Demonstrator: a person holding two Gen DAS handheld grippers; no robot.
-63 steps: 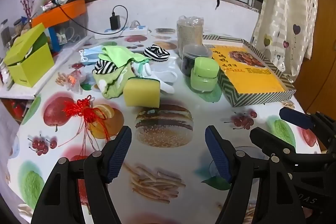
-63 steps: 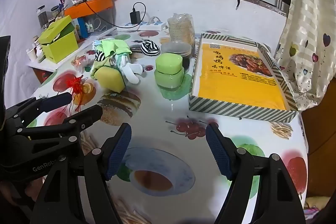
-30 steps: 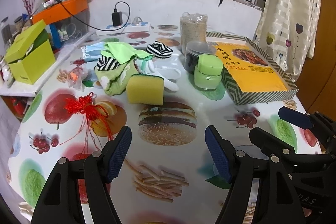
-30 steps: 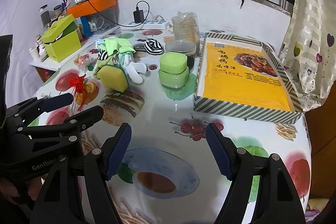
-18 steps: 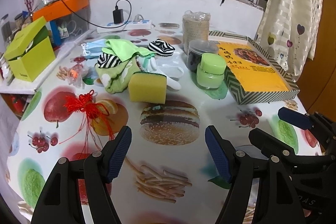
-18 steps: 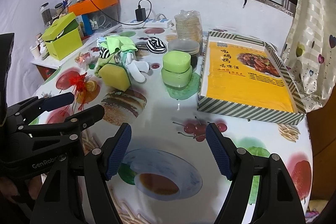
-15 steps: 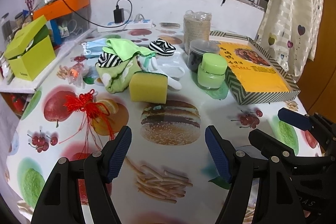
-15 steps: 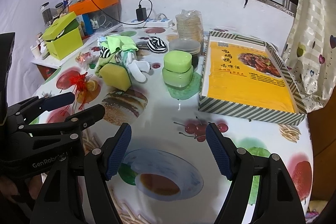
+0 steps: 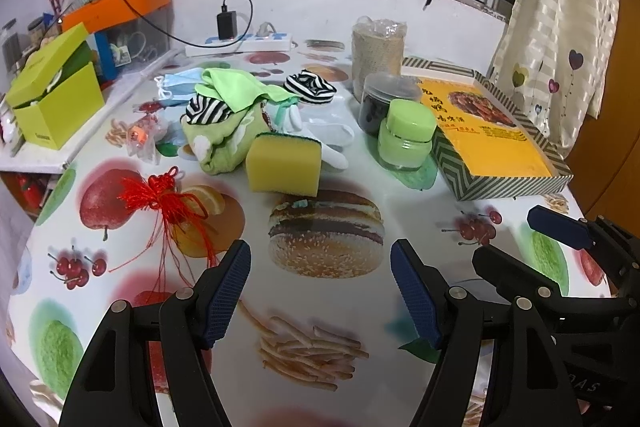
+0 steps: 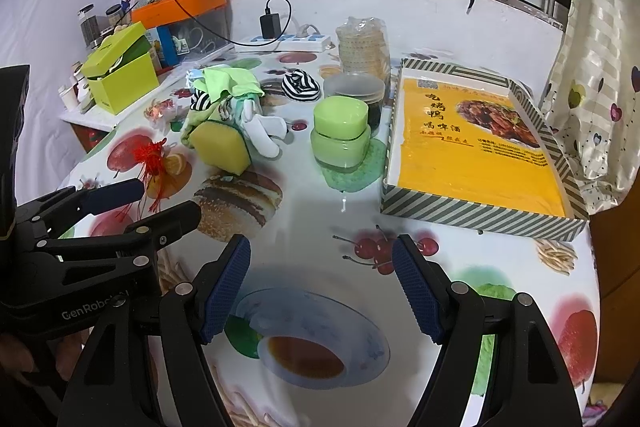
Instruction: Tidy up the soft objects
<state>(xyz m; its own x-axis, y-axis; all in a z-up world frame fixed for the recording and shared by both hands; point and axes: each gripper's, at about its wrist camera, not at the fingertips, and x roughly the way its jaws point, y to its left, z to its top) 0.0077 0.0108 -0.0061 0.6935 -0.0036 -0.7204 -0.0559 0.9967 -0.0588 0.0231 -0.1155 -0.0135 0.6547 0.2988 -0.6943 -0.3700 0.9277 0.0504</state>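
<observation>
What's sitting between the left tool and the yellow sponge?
Nothing: only bare tablecloth with a printed burger lies between the left tool and the yellow sponge, per the left wrist view.

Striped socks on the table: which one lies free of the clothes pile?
The striped sock farther back, alone on the tablecloth near the dark jar. The other striped sock is tucked into the green cloth heap.
</observation>
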